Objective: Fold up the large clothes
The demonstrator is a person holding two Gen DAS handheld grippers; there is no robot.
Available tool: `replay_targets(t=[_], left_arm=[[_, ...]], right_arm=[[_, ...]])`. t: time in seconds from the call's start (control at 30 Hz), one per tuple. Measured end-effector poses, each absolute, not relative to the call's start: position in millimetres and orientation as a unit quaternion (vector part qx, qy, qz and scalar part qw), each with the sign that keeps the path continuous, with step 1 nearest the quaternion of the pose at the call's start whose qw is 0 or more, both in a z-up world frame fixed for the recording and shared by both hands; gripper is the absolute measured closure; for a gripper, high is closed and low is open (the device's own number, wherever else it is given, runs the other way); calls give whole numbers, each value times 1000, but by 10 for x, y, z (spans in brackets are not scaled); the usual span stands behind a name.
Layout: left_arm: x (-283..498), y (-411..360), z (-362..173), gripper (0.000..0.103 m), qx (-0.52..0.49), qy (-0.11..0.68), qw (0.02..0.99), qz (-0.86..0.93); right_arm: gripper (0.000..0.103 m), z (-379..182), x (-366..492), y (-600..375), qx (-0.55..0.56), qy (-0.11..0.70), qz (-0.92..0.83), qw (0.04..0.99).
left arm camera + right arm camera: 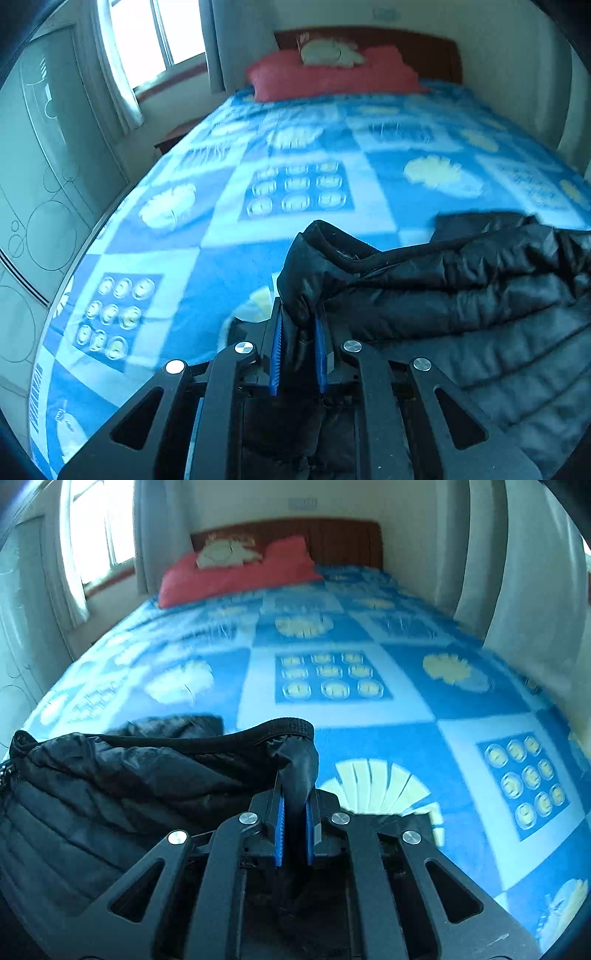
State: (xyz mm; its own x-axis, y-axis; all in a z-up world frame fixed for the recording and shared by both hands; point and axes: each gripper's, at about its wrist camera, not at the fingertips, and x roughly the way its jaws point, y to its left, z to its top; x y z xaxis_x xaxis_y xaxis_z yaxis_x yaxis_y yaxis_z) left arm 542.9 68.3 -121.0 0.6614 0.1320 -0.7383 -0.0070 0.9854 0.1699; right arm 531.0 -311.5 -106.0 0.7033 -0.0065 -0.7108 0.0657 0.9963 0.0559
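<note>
Both grippers are closed on the black padded jacket (461,280): the left gripper (299,332) pinches one bunched corner between its blue fingers (276,343), and the right gripper (294,812) clamps the opposite corner by the ribbed hem. Between them the jacket hangs slack just over the near part of the bed (229,229), on its blue patterned blanket. To fold well, I think both hands should keep the edge stretched, stay level, and lay it down without wrinkles.
</note>
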Motion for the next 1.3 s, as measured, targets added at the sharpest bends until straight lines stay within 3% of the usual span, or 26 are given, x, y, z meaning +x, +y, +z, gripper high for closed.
replay_targets(t=[0.27, 0.67, 0.83, 0.87, 1.07, 1.3], left_arm=[[5493, 689, -1518, 82, 64, 411, 909, 32], [5505, 748, -1555, 74, 27, 408, 912, 24], [5411, 987, -1302, 58, -16, 416, 909, 6], [5369, 1039, -1230, 49, -19, 408, 913, 9], [4993, 1305, -692, 46, -67, 328, 940, 61], [4899, 209, -824, 46, -12, 350, 936, -39]], right_arm=[[84, -1563, 5523, -3269, 83, 433, -36, 897], [79, -1597, 5551, -3259, 79, 431, -45, 898], [50, -1362, 5418, -3355, 94, 406, -69, 907], [50, -1303, 5377, -3385, 106, 396, -69, 910], [50, -981, 5154, -3106, 133, 362, -45, 922], [50, -1047, 5250, -2057, 63, 388, 34, 919]])
